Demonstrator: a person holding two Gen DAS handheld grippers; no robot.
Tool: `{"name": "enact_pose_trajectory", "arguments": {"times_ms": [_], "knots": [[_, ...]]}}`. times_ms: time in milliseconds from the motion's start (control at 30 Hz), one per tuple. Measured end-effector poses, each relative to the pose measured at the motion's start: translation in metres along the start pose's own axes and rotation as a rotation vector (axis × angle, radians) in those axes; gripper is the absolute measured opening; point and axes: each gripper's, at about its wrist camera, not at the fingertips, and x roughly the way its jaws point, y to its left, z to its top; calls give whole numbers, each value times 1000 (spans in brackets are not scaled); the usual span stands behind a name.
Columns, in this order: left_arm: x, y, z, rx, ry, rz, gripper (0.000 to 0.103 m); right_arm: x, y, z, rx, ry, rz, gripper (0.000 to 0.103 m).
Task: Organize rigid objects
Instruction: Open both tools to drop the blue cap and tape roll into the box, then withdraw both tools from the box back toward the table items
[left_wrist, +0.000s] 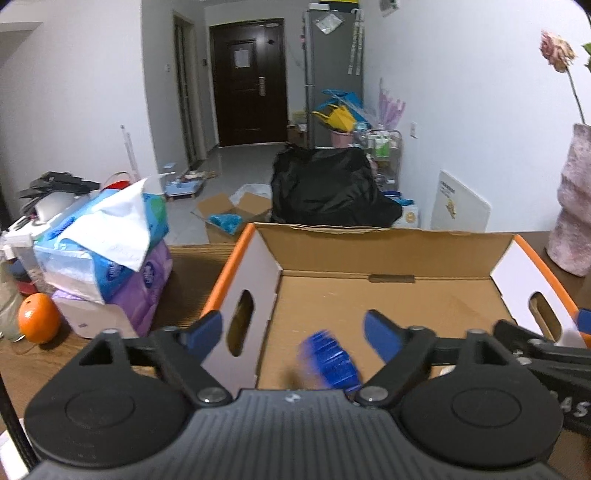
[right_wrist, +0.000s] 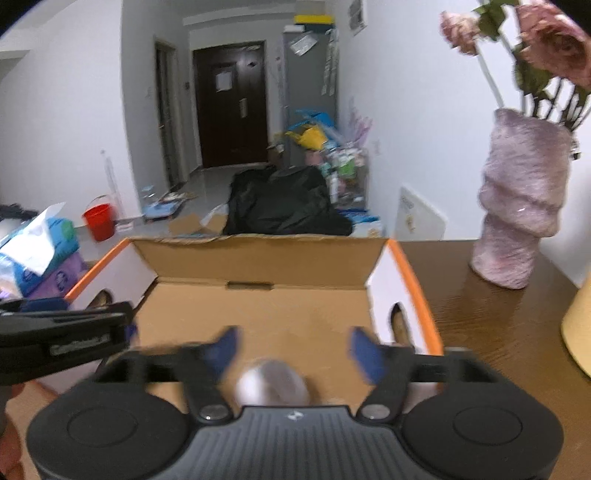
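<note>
An open cardboard box (left_wrist: 388, 295) with orange rims and white end walls sits on the wooden table; it also shows in the right wrist view (right_wrist: 258, 310). My left gripper (left_wrist: 293, 332) is open over the box's left part. A blurred blue ribbed object (left_wrist: 330, 363) lies below its fingers, free of them, inside the box. My right gripper (right_wrist: 293, 349) is open over the box's right part. A blurred grey rounded object (right_wrist: 273, 384) shows just below it, apart from the fingers.
Tissue packs (left_wrist: 107, 251) are stacked left of the box, with an orange (left_wrist: 38, 317) beside them. A pink vase with flowers (right_wrist: 517, 206) stands on the table right of the box. A yellow object (right_wrist: 578, 328) is at the far right edge.
</note>
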Motion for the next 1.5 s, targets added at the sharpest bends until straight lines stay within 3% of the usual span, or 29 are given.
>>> {"name": "enact_pose_trajectory", "arguments": {"times_ms": [33,133,700,1500], "knots": [[0,1,0,-5,2,12,101,-1,-2,1,10,-1,-13,95],[-1,5,1,-22,1,26,103,-1,-6,2,41,6,-27,101],[-20,12,4,-41,-27,26,103,-16,-7,6,51,-14,-7,102],[-100,53,-28,-62,-58,42,103,-107,-14,-12,-8,-133,31,103]]}}
